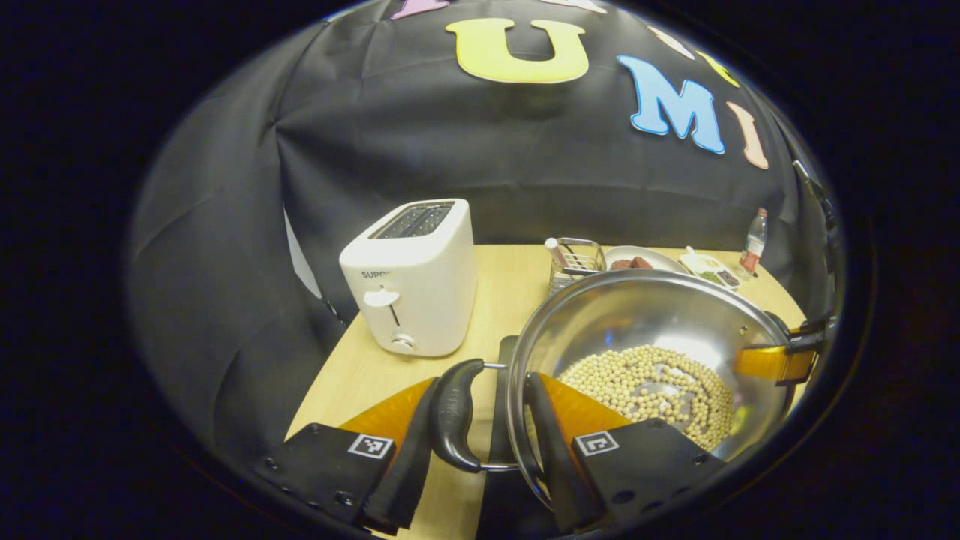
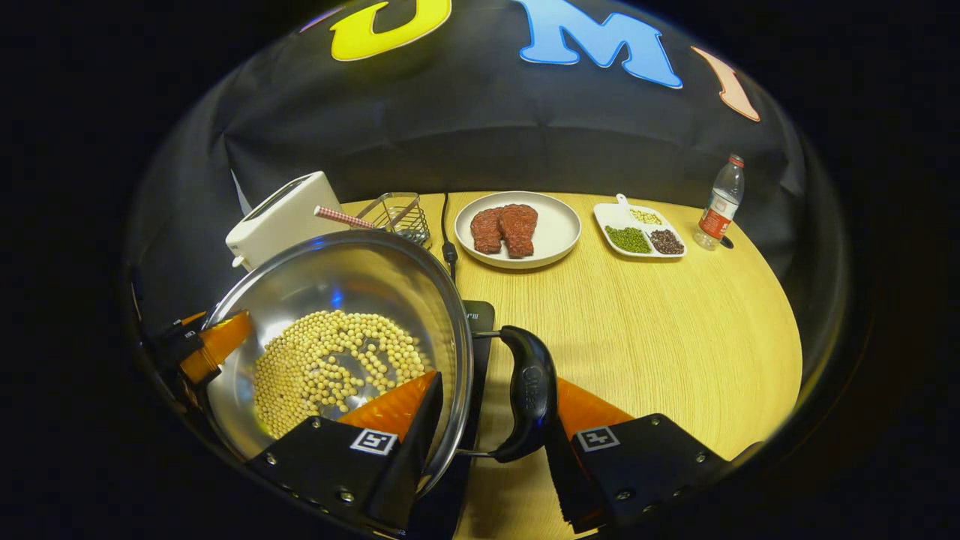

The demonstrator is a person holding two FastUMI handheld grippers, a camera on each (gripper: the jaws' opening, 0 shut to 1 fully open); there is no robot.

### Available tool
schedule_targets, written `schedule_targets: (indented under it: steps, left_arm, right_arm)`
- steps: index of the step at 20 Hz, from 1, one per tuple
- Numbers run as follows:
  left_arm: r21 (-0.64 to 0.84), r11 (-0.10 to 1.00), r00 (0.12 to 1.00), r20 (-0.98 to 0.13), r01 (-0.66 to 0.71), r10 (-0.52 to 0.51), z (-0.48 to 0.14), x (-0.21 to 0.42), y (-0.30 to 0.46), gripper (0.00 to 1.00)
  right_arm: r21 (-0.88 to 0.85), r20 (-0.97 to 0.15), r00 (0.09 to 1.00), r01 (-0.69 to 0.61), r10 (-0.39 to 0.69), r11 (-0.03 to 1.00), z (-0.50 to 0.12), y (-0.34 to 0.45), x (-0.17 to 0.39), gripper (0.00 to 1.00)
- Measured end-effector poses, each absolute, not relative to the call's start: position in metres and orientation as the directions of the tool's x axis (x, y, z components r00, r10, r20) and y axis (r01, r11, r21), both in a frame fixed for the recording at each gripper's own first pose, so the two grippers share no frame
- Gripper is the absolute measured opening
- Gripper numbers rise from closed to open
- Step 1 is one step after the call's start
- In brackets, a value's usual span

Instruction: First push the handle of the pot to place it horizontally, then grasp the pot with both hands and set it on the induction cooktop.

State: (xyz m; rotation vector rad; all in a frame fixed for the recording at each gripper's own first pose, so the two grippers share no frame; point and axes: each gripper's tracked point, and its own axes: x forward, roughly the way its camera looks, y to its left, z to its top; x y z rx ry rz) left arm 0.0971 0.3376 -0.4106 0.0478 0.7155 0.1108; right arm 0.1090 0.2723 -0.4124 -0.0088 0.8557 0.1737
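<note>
On the round pale wooden table (image 2: 660, 337) stand the items below, largest first.

Steel pot (image 2: 352, 277): wide, polished, round-bottomed, with a layer of small pale yellow beans (image 2: 330, 367) inside. It sits over a flat black induction cooktop (image 2: 480, 315), whose edge shows beneath the rim; I cannot tell whether the pot rests on it or is held just above. Two black curved side handles on wire brackets, one (image 1: 454, 424) on the left gripper's side, one (image 2: 529, 401) on the right's.

White two-slot toaster (image 1: 412, 289): upright at the table's back edge, left of the pot.

Round white plate (image 2: 559, 229): behind the pot, holding two brown meat pieces (image 2: 506, 229).

White divided dish (image 2: 641, 229): right of the plate, with green, dark and pale grains in separate compartments.

Wire mesh holder (image 2: 401, 214): between toaster and plate, a red-striped stick leaning out of it.

Clear plastic bottle (image 2: 720, 202): red label, upright at the far right.

Black cable (image 2: 448, 232): runs from the back wall to the cooktop.

Left gripper (image 1: 491, 435): fingers straddle the near handle and pot rim, one outside the handle, one inside the pot; both lie close against them, but a firm squeeze cannot be confirmed.

Right gripper (image 2: 491, 420): likewise, one finger inside the rim, the other against the outer face of its handle.
</note>
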Motion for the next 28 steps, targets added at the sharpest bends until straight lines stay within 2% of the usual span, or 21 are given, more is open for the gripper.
schedule_targets:
  steps: [1,5,8,9,10,11,12,15,18,22,24,28]
  left_arm:
    - [0.078,0.993,0.747,-0.654,-0.086,0.117,-0.413,0.097,0.337,0.70]
    - [0.081,0.993,0.748,-0.654,-0.083,0.116,-0.420,0.094,0.337,0.74]
    - [0.073,0.993,0.750,-0.651,-0.094,0.119,-0.425,0.096,0.336,0.70]
    - [0.076,0.993,0.749,-0.651,-0.093,0.120,-0.426,0.096,0.337,0.74]
    - [0.074,0.993,0.750,-0.650,-0.096,0.121,-0.426,0.096,0.338,0.70]
    - [0.069,0.993,0.749,-0.651,-0.099,0.120,-0.427,0.096,0.338,0.74]
    - [0.064,0.993,0.751,-0.650,-0.102,0.119,-0.427,0.096,0.338,0.70]
    - [0.066,0.992,0.751,-0.648,-0.106,0.123,-0.428,0.094,0.340,0.74]
    - [0.068,0.991,0.753,-0.645,-0.113,0.131,-0.427,0.092,0.342,0.72]
    - [0.064,0.990,0.785,-0.604,-0.127,0.140,-0.411,0.092,0.343,0.78]
    - [0.074,0.989,0.792,-0.593,-0.124,0.144,-0.404,0.089,0.345,0.92]
    - [0.082,0.984,0.808,-0.562,-0.158,0.177,-0.386,0.081,0.352,0.93]
  right_arm:
    - [0.062,-0.753,0.641,-0.154,0.148,0.986,-0.413,0.273,0.109,0.72]
    - [0.068,-0.761,0.633,-0.143,0.144,0.987,-0.419,0.273,0.110,0.72]
    - [0.070,-0.762,0.631,-0.142,0.145,0.987,-0.421,0.273,0.107,0.72]
    - [0.069,-0.762,0.630,-0.144,0.145,0.987,-0.421,0.272,0.108,0.72]
    - [0.068,-0.765,0.627,-0.146,0.145,0.987,-0.422,0.273,0.107,0.72]
    - [0.065,-0.765,0.627,-0.146,0.143,0.987,-0.422,0.273,0.107,0.72]
    - [0.064,-0.764,0.629,-0.149,0.145,0.987,-0.421,0.273,0.107,0.72]
    - [0.063,-0.768,0.623,-0.154,0.146,0.986,-0.422,0.272,0.109,0.72]
    - [0.058,-0.769,0.622,-0.161,0.147,0.985,-0.424,0.272,0.111,0.72]
    - [0.070,-0.761,0.627,-0.172,0.165,0.983,-0.423,0.273,0.111,0.72]
    - [0.066,-0.755,0.636,-0.173,0.162,0.983,-0.420,0.272,0.112,0.72]
    - [0.058,-0.704,0.690,-0.181,0.169,0.982,-0.400,0.267,0.114,0.78]
